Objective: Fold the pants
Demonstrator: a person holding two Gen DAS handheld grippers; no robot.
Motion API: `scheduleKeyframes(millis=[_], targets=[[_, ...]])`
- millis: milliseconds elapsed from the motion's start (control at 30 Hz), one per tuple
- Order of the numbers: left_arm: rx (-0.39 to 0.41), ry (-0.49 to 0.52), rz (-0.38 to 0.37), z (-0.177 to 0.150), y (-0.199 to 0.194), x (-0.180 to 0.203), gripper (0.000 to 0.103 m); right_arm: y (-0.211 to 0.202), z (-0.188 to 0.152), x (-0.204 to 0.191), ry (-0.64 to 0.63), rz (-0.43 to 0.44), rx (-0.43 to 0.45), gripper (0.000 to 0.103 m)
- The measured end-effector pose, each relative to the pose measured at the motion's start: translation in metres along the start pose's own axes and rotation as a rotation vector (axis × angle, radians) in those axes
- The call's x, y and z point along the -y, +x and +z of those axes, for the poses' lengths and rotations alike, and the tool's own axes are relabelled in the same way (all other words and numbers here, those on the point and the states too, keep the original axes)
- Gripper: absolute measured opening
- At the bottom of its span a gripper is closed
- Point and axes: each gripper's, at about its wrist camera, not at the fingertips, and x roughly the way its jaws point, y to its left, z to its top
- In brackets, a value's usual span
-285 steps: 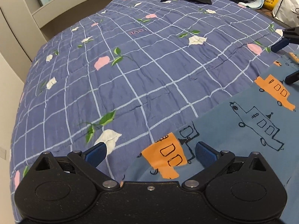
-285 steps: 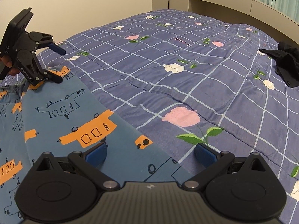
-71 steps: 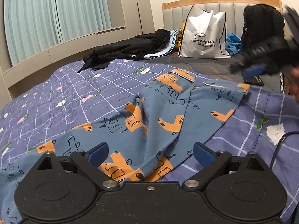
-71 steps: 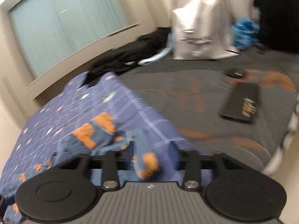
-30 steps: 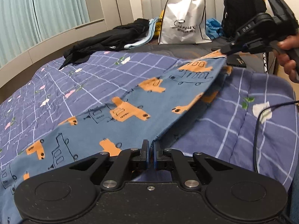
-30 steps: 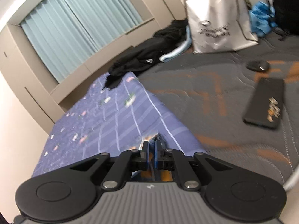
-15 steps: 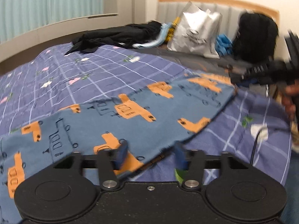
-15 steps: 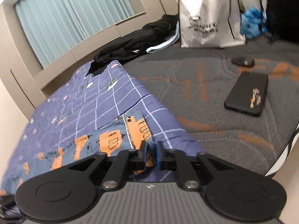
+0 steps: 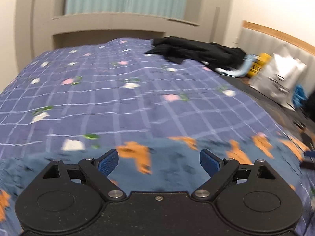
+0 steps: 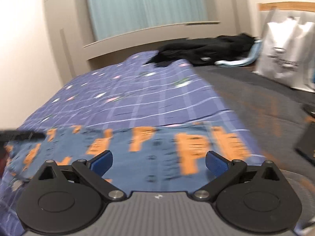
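The blue pants [image 9: 177, 169] with orange and black vehicle prints lie flat across the near part of the bed, blurred by motion. My left gripper [image 9: 159, 162] hovers over them, its jaws opening wide, its blue pads clear of the cloth. In the right wrist view the same pants [image 10: 157, 153] spread under my right gripper [image 10: 159, 162], whose jaws are also opening, with no fabric pinched. The left gripper shows as a dark blur at that view's left edge [image 10: 21, 135]. A blue tip of the right gripper [image 9: 309, 154] peeks in at the left wrist view's right edge.
The purple checked floral quilt [image 9: 118, 98] covers the bed up to a dark grey mattress sheet [image 10: 256, 98]. Black clothes [image 9: 196, 51] lie at the far side. A white shopping bag [image 10: 287, 55] stands by the headboard, and a black flat object [image 10: 307, 141] lies at right.
Both grippers were shut on the pants' edge a second ago; both have let go and opened wide. The pants now lie flat, and both cameras have rolled and swung toward the window wall.
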Motion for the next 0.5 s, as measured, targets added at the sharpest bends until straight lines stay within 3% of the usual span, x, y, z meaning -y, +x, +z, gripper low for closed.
scheduleKeyframes(millis=[200, 433, 500], targets=[[0.013, -0.051, 0.049, 0.007, -0.01, -0.041, 0.096, 0.045, 0.026, -0.036, -0.07, 0.206, -0.083, 0.103], [0.006, -0.072, 0.072, -0.043, -0.035, -0.052, 0.096, 0.13, 0.083, -0.091, -0.186, 0.437, -0.211, 0.101], [-0.002, -0.085, 0.056, -0.056, -0.039, -0.053, 0.096, 0.152, 0.094, -0.111, -0.234, 0.478, -0.247, 0.095]])
